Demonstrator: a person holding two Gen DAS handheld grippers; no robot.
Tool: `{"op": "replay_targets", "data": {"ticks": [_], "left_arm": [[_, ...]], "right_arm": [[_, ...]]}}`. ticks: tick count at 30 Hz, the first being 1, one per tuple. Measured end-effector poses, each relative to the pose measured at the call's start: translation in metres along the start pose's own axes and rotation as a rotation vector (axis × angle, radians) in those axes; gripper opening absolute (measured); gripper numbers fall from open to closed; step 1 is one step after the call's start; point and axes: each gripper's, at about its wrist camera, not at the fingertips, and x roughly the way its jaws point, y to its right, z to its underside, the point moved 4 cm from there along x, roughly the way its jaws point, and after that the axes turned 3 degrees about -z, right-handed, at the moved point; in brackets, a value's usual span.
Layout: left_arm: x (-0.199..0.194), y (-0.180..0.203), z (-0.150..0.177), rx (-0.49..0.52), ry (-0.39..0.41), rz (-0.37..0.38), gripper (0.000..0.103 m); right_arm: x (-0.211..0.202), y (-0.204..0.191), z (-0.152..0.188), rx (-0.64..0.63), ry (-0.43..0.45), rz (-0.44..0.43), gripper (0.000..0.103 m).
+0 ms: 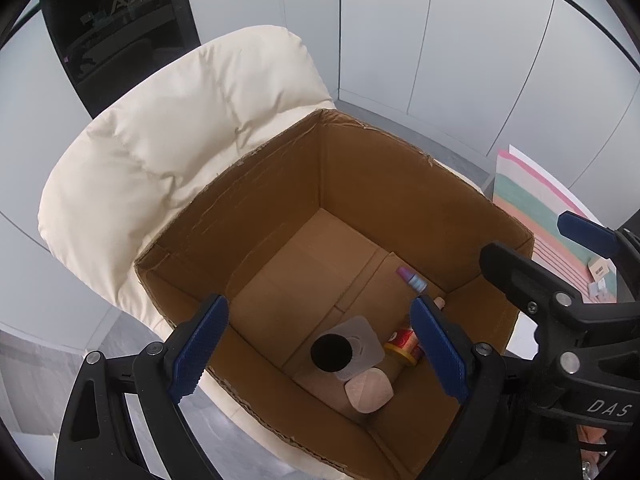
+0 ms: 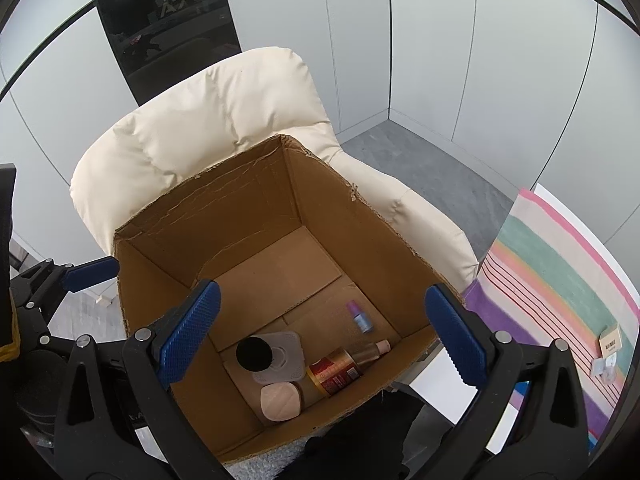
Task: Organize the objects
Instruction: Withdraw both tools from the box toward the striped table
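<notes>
— Both of them are hanging over the cardboard box on the cream armchair. The left hand-held gripper stands wide with nothing between its blue pads, and the right hand-held gripper is just as wide and just as empty.

— What's in the box?

— All huddled in the lower corner of the frame: a black-capped bottle standing on a flat grey square gadget, a pale pink compact just beside it, a red-and-gold can lying on its side, a slim clear bottle against the wall, and a little purple-and-blue tube apart from the rest.

— Anything tricky to pick up?

— I'd guess they're all light and rigid. The can looks smooth and would roll, so I'd pinch it across its middle. The tube is tiny; grip it across its width.

— Anything left outside?

— A small carton on the striped cloth, right of frame.
</notes>
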Motion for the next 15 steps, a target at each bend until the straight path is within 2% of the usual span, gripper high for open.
{"op": "replay_targets", "data": {"ticks": [10,15], "left_arm": [[-0.017,-0.011,0.006,-0.034,0.034,-0.020,0.093],[-0.041,-0.020,0.020,-0.113,0.049,0.047,0.093]], "right_arm": [[-0.020,0.004,0.007,0.041,0.009,0.011,0.103],[-0.041,0.002,0.020,0.051,0.009,0.031,0.103]]}}
